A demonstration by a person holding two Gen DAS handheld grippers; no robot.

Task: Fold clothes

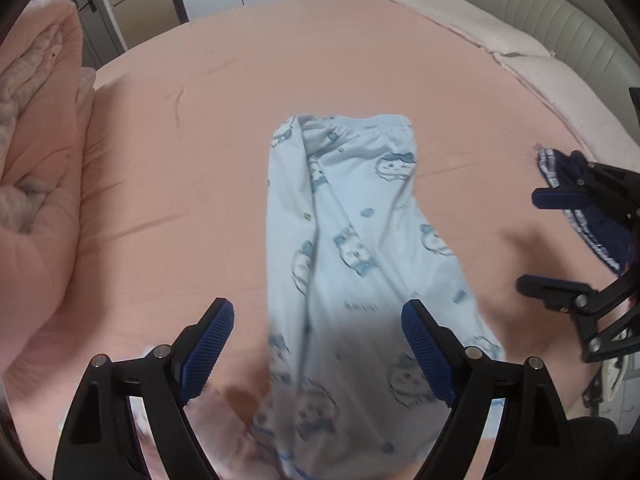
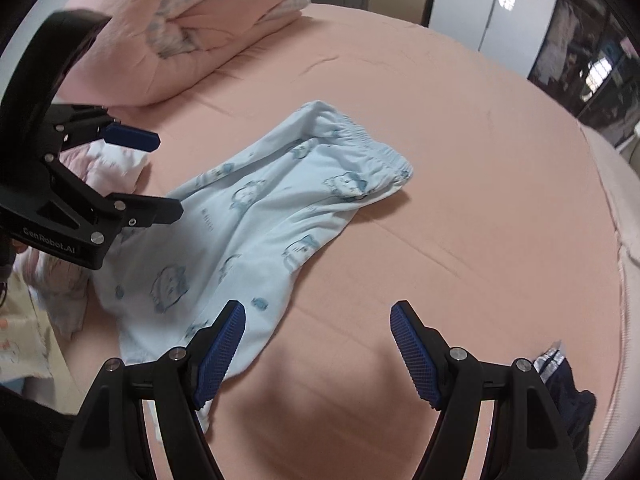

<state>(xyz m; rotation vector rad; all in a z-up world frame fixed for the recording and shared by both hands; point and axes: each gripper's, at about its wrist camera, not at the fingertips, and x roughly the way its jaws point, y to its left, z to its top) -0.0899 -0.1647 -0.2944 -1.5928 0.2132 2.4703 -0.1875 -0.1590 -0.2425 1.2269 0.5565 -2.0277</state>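
Plainly laid out along the middle of the bed (image 1: 360,60): pale blue trousers (image 1: 352,240) with a cartoon print, waistband (image 1: 360,124) toward the far edge, legs running back to the near edge and past it under the cameras; long axis thus near-to-far, roughly in line with the left gripper's (image 1: 318,344) own pointing. Left gripper spread wide and empty, hovering right over the leg end, cloth showing between its fingers (image 1: 424,352) but not pinched. Right gripper (image 2: 318,350) likewise gaping and holding nothing, off to the right side of the trousers; only its left finger (image 2: 222,348) overlaps the trousers' right edge in its own view, bare pink sheet lying between the pads. Nearer of the two: clearly the left, sitting above the legs; waistband well apart from both. Probably a lengthwise fold to come, legs carried up to the waistband, which would call for a hold on each side of the leg end; contact height hard to judge from these views, some motion blur on the cloth near the left gripper. Elsewhere on the bed: a rolled pink quilt (image 2: 192,28) at the far left corner, a dark blue garment (image 2: 572,400) with a checked trim near the right edge by the right gripper, pale pink clothes (image 2: 116,168) near the left edge behind the left gripper.
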